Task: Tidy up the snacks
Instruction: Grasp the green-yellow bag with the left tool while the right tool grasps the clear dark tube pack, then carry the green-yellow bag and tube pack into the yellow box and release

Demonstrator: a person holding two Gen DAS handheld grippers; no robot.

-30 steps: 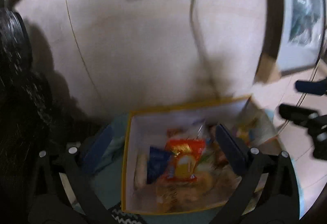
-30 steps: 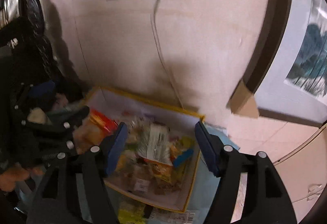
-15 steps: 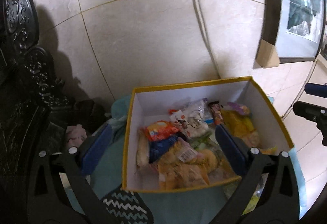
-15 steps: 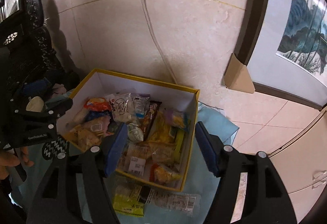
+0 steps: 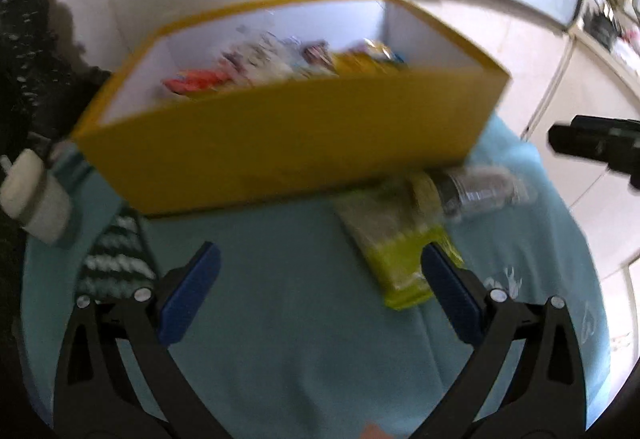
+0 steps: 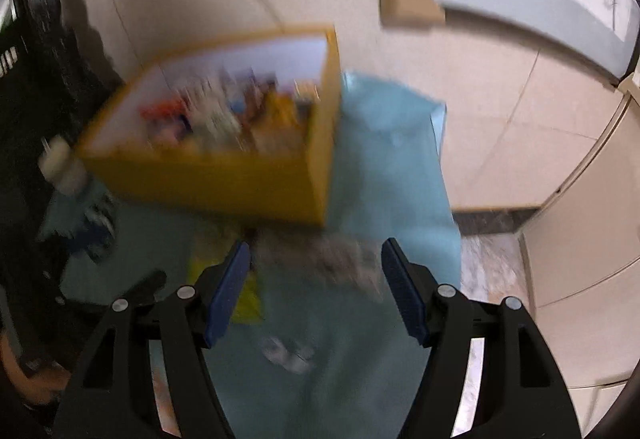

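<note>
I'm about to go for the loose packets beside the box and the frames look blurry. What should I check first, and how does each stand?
1. Left gripper jaws open, nothing between them: ok.
2. Right gripper jaws open and empty: ok.
3. Yellow-green snack packet lies flat on the blue cloth, outside the yellow box: ok.
4. Clear wrapped packet lies next to it; whether the two overlap: cannot tell.
5. Packet centred between the left jaws: not ok, it sits by the right-hand jaw.
6. Room in the box for more snacks: cannot tell.
</note>
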